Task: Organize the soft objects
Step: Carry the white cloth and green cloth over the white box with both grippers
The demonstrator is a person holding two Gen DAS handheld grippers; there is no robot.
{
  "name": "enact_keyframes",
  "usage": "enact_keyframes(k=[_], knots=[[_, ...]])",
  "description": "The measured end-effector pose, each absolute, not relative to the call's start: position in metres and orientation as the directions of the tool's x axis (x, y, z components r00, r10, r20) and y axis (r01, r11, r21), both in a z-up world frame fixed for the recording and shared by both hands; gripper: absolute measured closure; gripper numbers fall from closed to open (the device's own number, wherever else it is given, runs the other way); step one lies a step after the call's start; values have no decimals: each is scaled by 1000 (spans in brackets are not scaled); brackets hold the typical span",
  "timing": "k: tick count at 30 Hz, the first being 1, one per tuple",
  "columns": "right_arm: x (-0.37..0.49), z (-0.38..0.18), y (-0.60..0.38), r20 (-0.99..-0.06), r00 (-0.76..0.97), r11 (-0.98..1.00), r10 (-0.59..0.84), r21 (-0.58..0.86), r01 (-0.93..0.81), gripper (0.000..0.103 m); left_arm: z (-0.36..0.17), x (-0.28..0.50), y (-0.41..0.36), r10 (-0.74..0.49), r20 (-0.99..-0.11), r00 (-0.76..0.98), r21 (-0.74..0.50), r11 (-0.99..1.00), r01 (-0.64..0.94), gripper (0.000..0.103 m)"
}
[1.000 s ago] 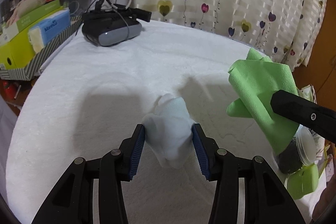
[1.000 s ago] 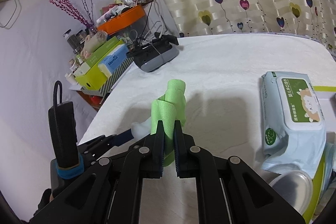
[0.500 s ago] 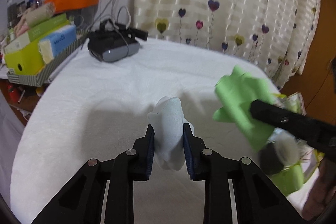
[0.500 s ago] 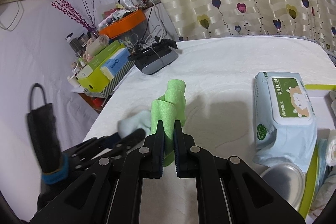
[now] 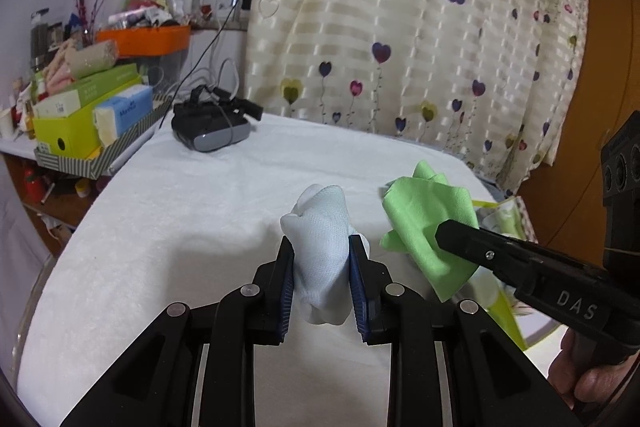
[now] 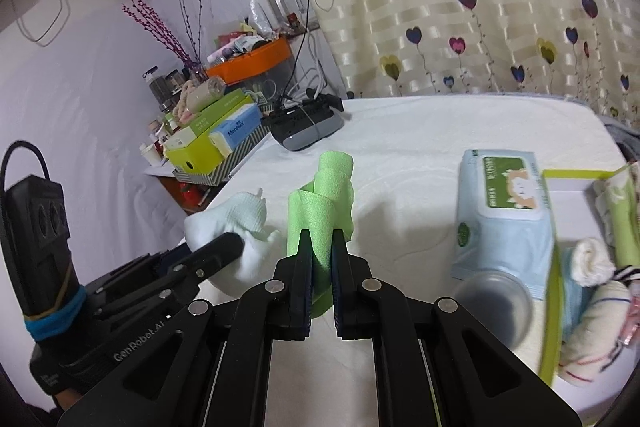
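My left gripper (image 5: 321, 247) is shut on a bunched white cloth (image 5: 320, 227) and holds it above the white table (image 5: 160, 227). My right gripper (image 6: 321, 239) is shut on a folded green cloth (image 6: 326, 199), also lifted off the table. The two cloths hang side by side, the green cloth (image 5: 432, 223) just right of the white one. The white cloth (image 6: 236, 223) and the left gripper show at the left of the right wrist view.
A pack of wet wipes (image 6: 504, 211) lies right of centre, with a round lid (image 6: 496, 303) before it. A green-rimmed tray (image 6: 554, 267) at the right holds rolled towels (image 6: 592, 311). A black headset (image 5: 212, 131) sits at the far side. Boxes (image 5: 80, 115) crowd the left shelf.
My left gripper has closed tighter on the white cloth and lifted it. The right gripper with the green cloth has also risen and come closer to the left one.
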State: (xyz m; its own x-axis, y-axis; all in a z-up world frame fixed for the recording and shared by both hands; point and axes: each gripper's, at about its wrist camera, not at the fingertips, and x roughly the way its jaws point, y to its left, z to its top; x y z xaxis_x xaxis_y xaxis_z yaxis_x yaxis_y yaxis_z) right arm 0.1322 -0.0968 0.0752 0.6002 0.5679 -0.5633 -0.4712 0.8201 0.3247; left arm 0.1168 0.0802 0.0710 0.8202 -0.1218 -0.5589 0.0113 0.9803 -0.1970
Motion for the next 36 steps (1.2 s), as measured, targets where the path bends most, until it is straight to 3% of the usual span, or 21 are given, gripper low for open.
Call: enact_keyframes(k=[10, 36], knots=[[98, 86, -139, -533, 668, 853, 519, 267, -448, 95, 87, 88, 38, -166, -527, 833, -195, 978, 72, 79], [81, 85, -232, -505, 726, 884, 467, 286, -370, 95, 95, 78, -56, -249, -522, 815, -160, 968, 193, 79]])
